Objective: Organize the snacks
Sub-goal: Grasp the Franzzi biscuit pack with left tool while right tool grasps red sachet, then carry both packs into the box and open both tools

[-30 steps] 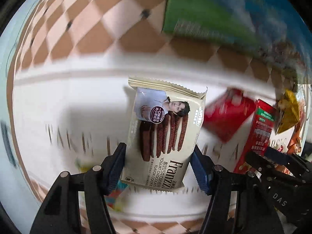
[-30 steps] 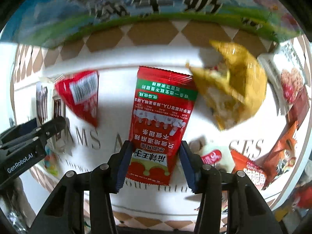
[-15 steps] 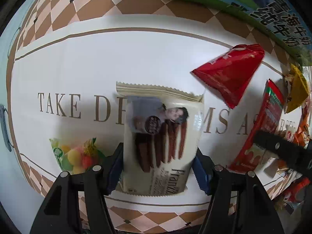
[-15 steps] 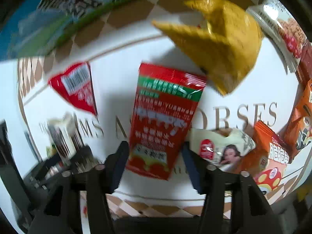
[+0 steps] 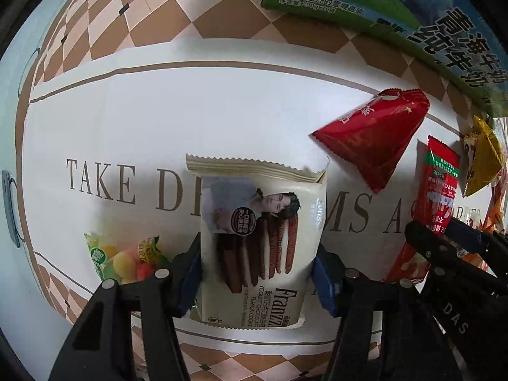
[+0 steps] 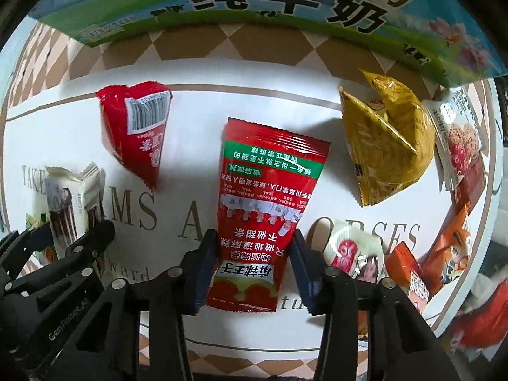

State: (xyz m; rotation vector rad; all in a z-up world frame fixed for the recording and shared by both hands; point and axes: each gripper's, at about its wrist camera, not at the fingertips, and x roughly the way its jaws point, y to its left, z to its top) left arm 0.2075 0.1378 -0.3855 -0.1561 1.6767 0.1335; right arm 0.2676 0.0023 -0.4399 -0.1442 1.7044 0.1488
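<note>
My left claw (image 5: pixel 258 273) pinched the cream Franzzi cookie packet (image 5: pixel 260 231) by its lower half, blue pads pressed against both edges, the packet held above the white lettered mat on the tabletop (image 5: pixel 158 111). A small fruit-candy packet (image 5: pixel 123 257) lay on the mat just beside my left finger. My right claw (image 6: pixel 250 273) gripped the long red spicy-strip packet (image 6: pixel 266 216) the same way, near its bottom end. On the mat beyond it lay a red triangular pouch (image 6: pixel 136 130) to one side and a yellow triangular pouch (image 6: pixel 387 146) to the other, both apart from my packet. A green and blue milk carton box (image 6: pixel 285 9) stood along the far edge. More snacks (image 6: pixel 409 273) crowded the mat's right rim.
</note>
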